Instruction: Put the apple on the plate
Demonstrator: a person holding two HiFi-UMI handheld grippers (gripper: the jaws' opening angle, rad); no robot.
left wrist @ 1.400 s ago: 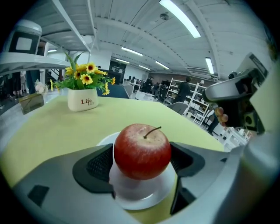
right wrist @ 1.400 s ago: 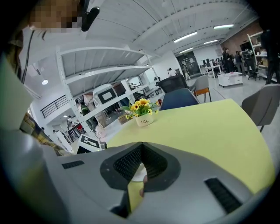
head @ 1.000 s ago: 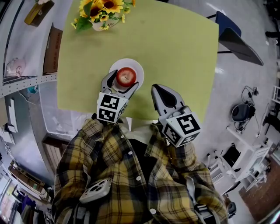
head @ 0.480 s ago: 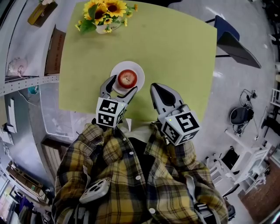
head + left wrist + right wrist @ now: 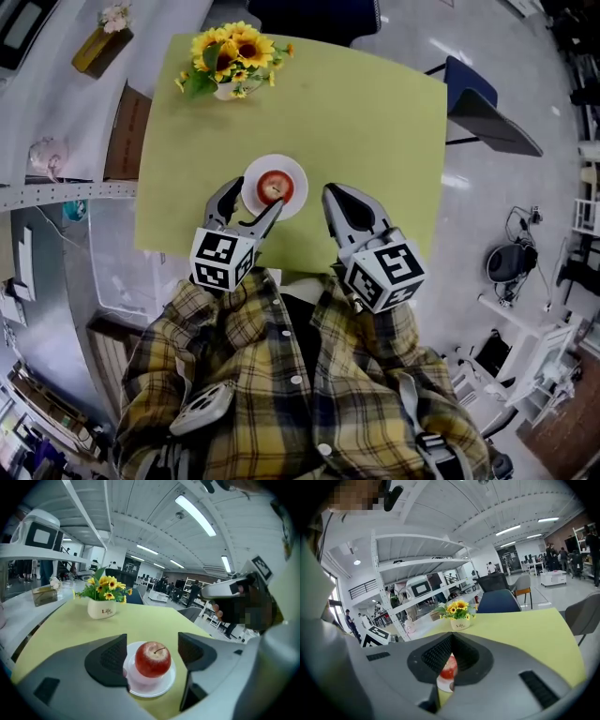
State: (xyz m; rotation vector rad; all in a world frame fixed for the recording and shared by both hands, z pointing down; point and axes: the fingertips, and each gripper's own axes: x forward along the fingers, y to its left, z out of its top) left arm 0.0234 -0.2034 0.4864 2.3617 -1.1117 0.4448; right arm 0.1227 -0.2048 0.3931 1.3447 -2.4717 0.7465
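A red apple (image 5: 274,187) sits on a small white plate (image 5: 297,172) on the yellow-green table (image 5: 375,122). My left gripper (image 5: 249,201) hangs just short of the plate on my side, open, its fingers apart from the apple. Its jaws have just been closing slightly, with nothing pressed between them. In the left gripper view the apple (image 5: 153,659) and plate (image 5: 149,692) show beyond the spread pads (image 5: 110,657). My right gripper (image 5: 341,201) is shut and empty, to the right of the plate. Through its gap the right gripper view shows a sliver of the apple (image 5: 449,666).
A white pot of sunflowers (image 5: 231,54) stands at the table's far left corner. A blue chair (image 5: 480,92) is off the table's far right. Shelving and a brown box (image 5: 124,131) line the table's left side. The table's near edge is close to my body.
Both grippers have risen and drawn back toward me. The left one, which had the apple between its fingers over the plate, now stands clear of it; the apple stays on the plate.
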